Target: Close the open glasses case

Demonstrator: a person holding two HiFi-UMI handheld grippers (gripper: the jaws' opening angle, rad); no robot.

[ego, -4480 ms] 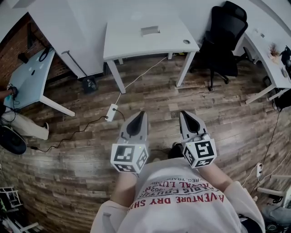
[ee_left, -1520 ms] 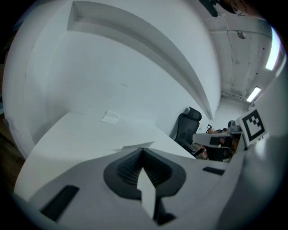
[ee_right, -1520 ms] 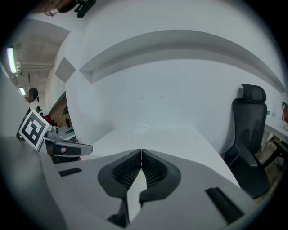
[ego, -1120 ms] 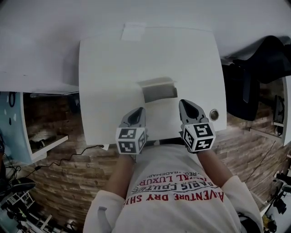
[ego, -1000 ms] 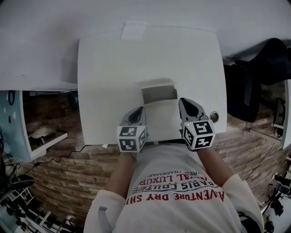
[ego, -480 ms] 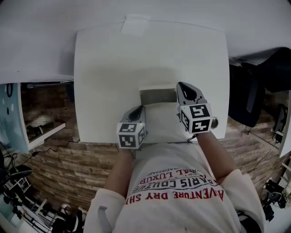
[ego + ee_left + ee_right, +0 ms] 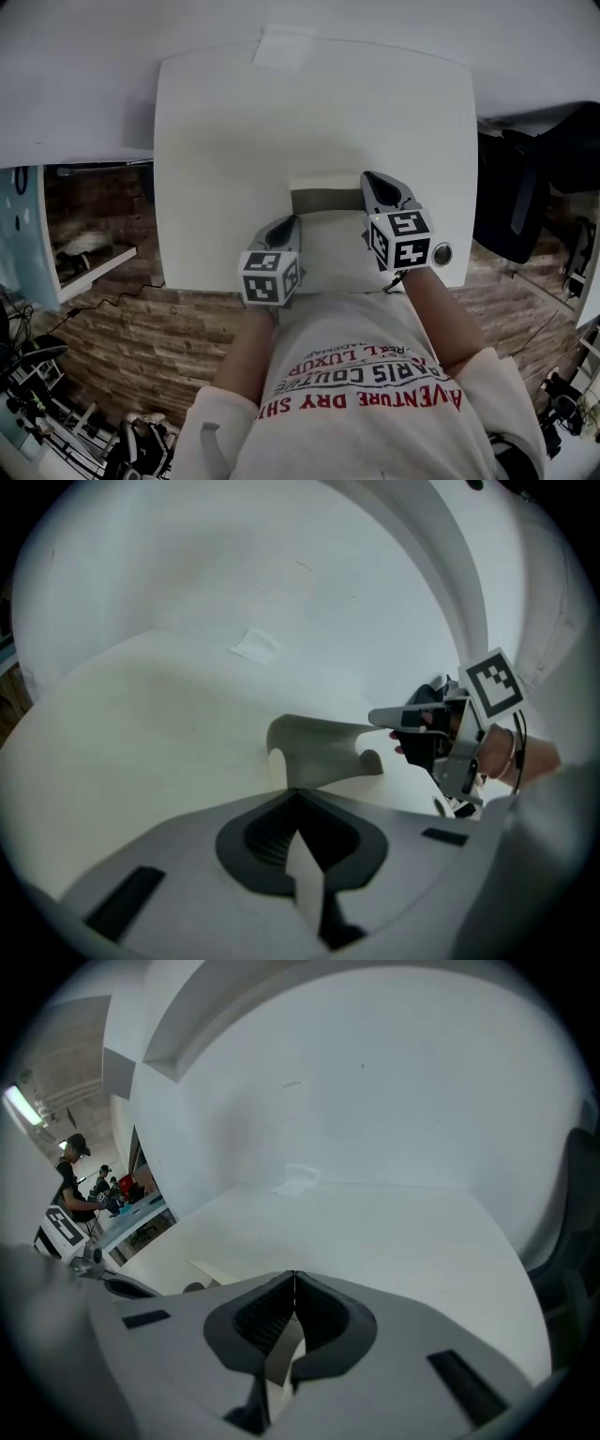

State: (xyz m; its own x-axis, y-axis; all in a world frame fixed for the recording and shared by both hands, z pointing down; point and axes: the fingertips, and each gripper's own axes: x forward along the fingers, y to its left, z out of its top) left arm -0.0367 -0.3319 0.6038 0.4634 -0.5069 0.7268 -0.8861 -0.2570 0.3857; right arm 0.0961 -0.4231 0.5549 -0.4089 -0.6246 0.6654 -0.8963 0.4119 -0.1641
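Near the front edge of the white surface (image 7: 216, 131), the left gripper (image 7: 289, 223) and right gripper (image 7: 370, 178), both jaws pressed together and empty, flank the open glasses case (image 7: 323, 201), with 1 paper slip (image 7: 281, 47) far behind.

Wht table (image 7: 234, 141), glasses case (image 7: 323, 200) grey inside, brown wood floor (image 7: 187, 309).

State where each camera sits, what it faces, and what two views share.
Head view: on the head, steeply down onto white rectangular table and open pale glasses case; shirt, left gripper, right gripper show.
Left gripper view: on left gripper, facing the case; own shut fingers, right gripper show.
Right gripper view: on right gripper, facing across table to wall; own shut fingers show.
Shared by all: white paper scrap.
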